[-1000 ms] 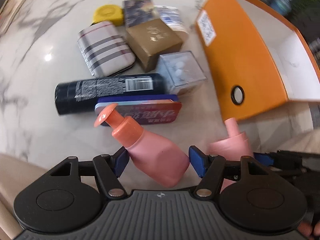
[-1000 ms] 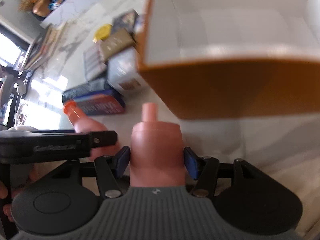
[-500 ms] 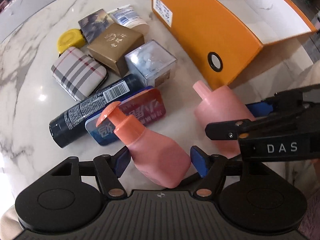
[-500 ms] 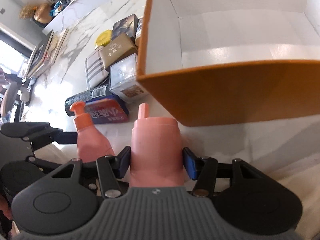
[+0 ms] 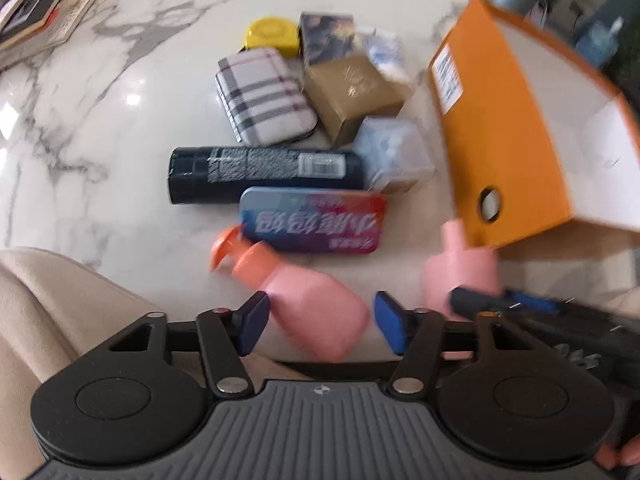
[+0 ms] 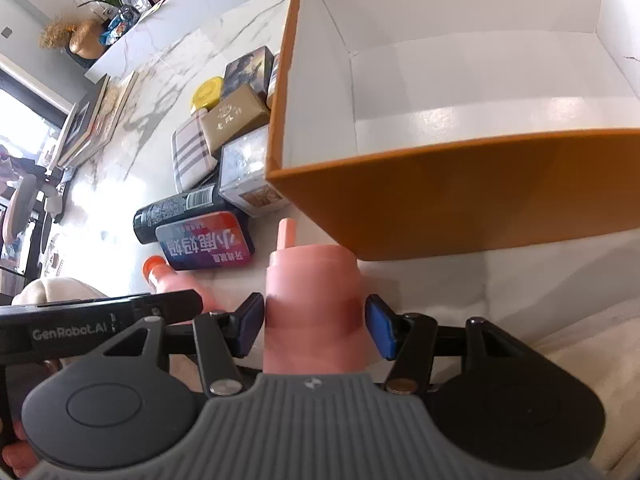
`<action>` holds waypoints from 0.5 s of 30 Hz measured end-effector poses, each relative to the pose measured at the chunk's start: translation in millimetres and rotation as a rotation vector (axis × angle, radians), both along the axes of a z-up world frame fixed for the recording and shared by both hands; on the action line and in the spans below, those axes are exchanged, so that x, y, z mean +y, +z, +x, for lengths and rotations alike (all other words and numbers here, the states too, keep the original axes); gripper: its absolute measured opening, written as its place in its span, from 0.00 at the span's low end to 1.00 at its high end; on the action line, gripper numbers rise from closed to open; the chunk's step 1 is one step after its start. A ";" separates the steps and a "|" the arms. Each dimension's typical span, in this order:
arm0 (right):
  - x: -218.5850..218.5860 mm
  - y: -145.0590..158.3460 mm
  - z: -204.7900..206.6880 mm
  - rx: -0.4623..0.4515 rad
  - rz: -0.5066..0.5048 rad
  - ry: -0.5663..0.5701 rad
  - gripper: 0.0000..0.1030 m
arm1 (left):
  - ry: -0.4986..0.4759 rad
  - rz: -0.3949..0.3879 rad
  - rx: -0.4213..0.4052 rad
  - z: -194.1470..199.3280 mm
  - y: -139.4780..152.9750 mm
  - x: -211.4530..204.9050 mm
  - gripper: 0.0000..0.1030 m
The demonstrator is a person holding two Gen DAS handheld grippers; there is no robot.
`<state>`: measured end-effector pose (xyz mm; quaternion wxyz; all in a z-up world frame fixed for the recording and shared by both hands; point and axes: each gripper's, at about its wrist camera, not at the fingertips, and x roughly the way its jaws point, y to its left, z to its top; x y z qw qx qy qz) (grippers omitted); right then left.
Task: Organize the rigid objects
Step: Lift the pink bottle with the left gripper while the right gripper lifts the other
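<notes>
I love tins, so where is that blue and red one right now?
The blue and red tin lies flat on the marble table, mid-frame in the left wrist view, between the black can and the orange-capped pink bottle.

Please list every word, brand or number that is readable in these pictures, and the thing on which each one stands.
"GenRobot.AI": on the side of the left hand-held gripper, seen from the right wrist.
Large Chinese characters: on the blue-and-red tin, upside down; I cannot read them surely.
Barcode and fine print: on the black can, too small.
White label: on the orange box, blurred.
Gold emblem: on the brown box, illegible.
</notes>
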<state>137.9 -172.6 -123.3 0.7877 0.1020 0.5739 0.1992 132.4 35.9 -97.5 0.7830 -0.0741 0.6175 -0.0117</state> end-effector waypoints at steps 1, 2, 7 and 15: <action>-0.8 -0.1 0.6 0.001 0.001 -0.002 0.56 | 0.002 0.004 0.003 1.1 -0.6 -1.1 0.59; -1.5 -0.3 1.1 0.004 0.003 -0.002 0.53 | -0.001 0.009 0.003 2.0 -0.4 -3.0 0.59; -2.1 -0.1 -0.2 0.007 0.011 0.002 0.53 | -0.124 -0.022 -0.073 2.1 -3.3 -6.0 0.46; -6.7 -0.1 -1.8 0.007 0.008 -0.009 0.53 | -0.105 -0.008 -0.027 -1.0 0.1 -6.1 0.58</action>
